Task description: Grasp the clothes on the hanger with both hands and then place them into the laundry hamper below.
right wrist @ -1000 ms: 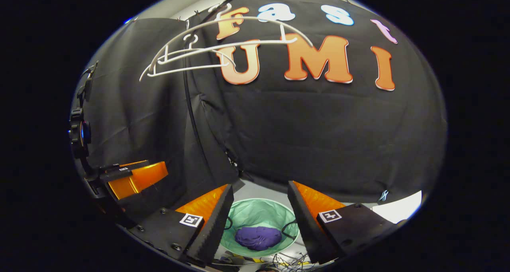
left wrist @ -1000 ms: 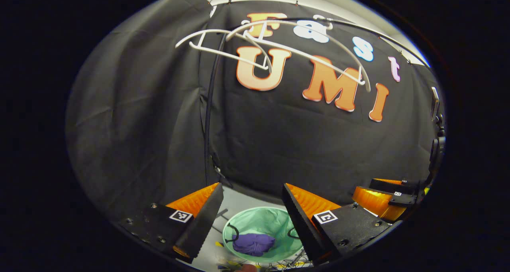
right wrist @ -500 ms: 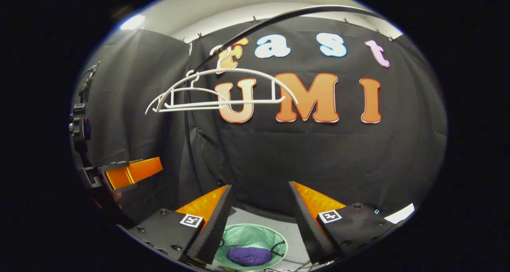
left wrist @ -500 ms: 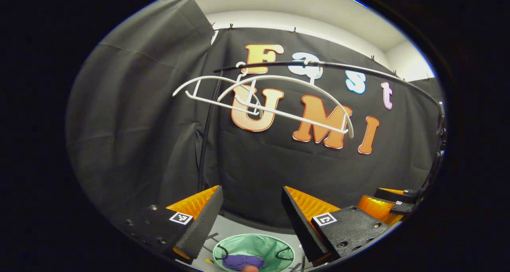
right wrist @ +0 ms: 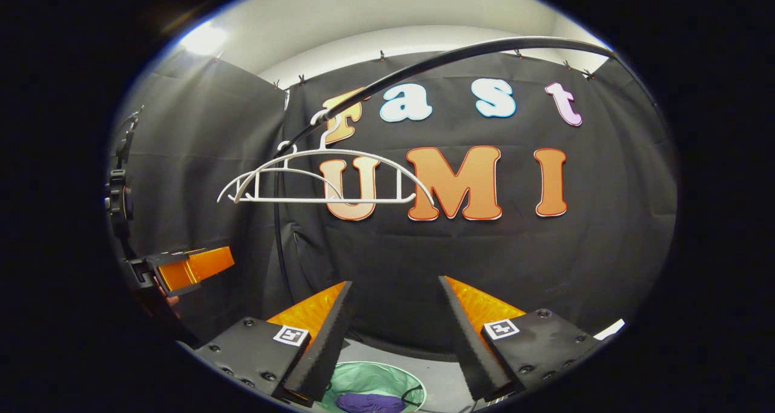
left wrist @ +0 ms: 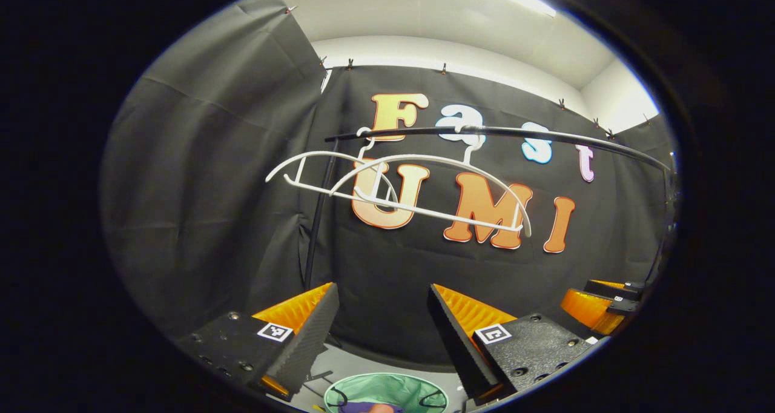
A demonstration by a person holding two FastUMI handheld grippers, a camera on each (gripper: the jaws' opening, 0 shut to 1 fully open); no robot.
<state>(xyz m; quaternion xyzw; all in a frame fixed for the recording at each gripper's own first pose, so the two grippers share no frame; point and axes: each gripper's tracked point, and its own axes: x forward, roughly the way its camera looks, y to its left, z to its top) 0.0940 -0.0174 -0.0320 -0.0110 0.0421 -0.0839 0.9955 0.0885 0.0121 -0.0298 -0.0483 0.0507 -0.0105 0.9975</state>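
Observation:
Two bare white hangers hang from a black rail in front of the booth wall. Far below stands a green laundry hamper with a purple garment lying inside it. My left gripper is open with nothing between its fingers, well below the hangers. My right gripper is open and empty too. In the left gripper view the right gripper appears at the far right; in the right gripper view the left gripper appears at the far left.
A black upright pole carries the rail at its left end. Pale floor surrounds the hamper. White ceiling shows above the cloth.
Both views have tilted upward: the hamper with the purple garment has slid toward the bottom edge and the hangers and rail now sit lower in the views. Both grippers stayed open.

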